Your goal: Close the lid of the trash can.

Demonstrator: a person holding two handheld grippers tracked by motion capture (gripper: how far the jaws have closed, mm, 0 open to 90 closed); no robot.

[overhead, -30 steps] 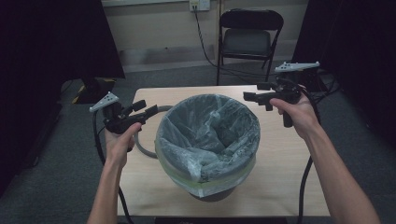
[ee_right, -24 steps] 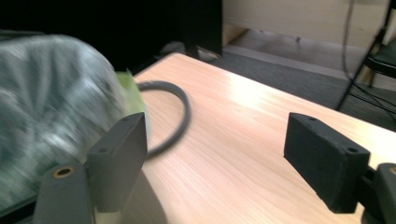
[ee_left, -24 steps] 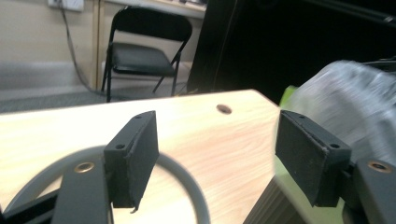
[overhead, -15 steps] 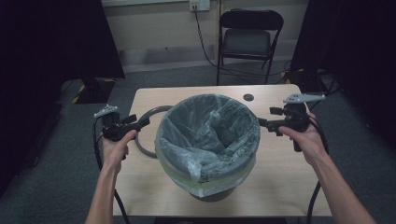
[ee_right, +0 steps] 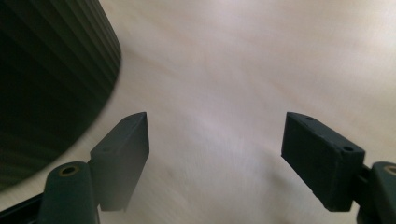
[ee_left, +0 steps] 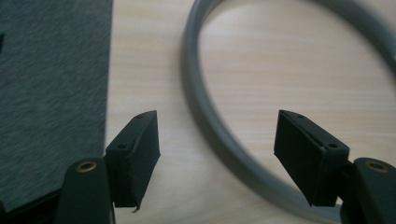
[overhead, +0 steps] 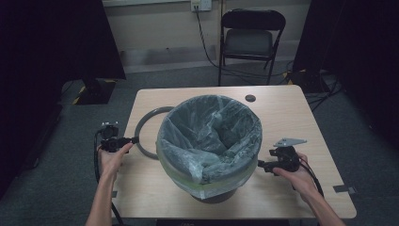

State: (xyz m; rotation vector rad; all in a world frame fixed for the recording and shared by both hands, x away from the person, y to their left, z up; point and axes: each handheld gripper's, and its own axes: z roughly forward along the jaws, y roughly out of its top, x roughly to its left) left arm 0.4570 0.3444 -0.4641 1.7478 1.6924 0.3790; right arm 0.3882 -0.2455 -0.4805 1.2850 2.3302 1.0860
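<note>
- The left gripper [ee_left: 217,161] has its jaws spread wide with nothing pinched; a stretch of the grey ring [ee_left: 219,135] runs across the gap between them, lying flat on the table [ee_left: 289,74].
- The right gripper [ee_right: 215,158] is just as wide open, bare tabletop between its jaws, the dark ribbed wall of the bin [ee_right: 51,79] close at one side.
- From above, the left gripper [overhead: 133,140] sits at the table's left edge, pointing at the ring [overhead: 143,136].
- The right gripper [overhead: 259,165] points at the bin's lower side.
- The bin [overhead: 209,141], lined with a clear bag [overhead: 207,127], stands mid-table, the ring beside it on the left.
</note>
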